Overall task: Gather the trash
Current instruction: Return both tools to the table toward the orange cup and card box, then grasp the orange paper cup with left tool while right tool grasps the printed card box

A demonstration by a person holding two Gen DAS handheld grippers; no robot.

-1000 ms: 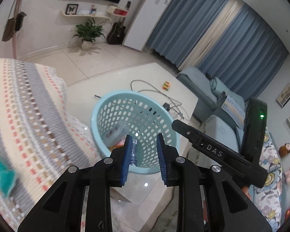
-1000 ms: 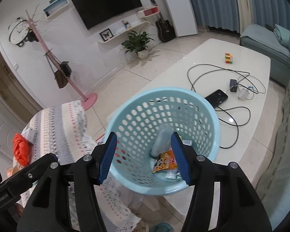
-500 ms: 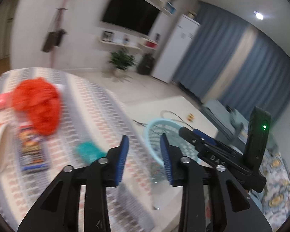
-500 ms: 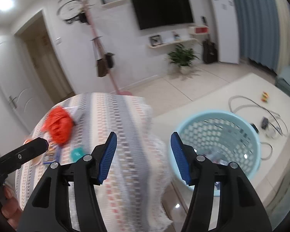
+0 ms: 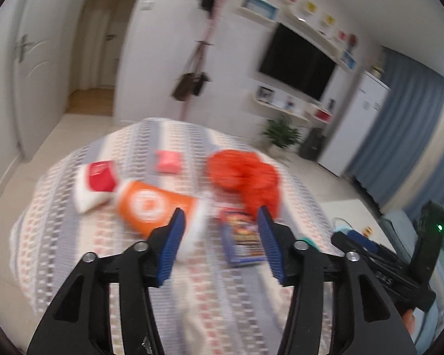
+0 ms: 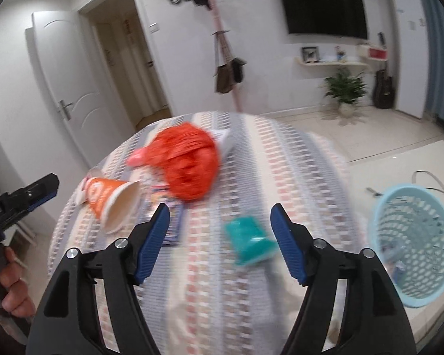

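Two claws, left claw point(image 5: 219, 222) and right claw point(image 6: 219, 219), jaws just been opening, nothing between | one orange cup point(image 6: 111, 198), one red bag point(image 6: 189, 165), one teal packet point(image 6: 250, 244) on desk point(image 6: 296, 177) | one blue basket point(image 6: 411, 245) at right

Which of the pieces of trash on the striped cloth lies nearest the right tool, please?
The teal packet, directly between the right tool's open jaws; the orange cup and red bag lie farther off.
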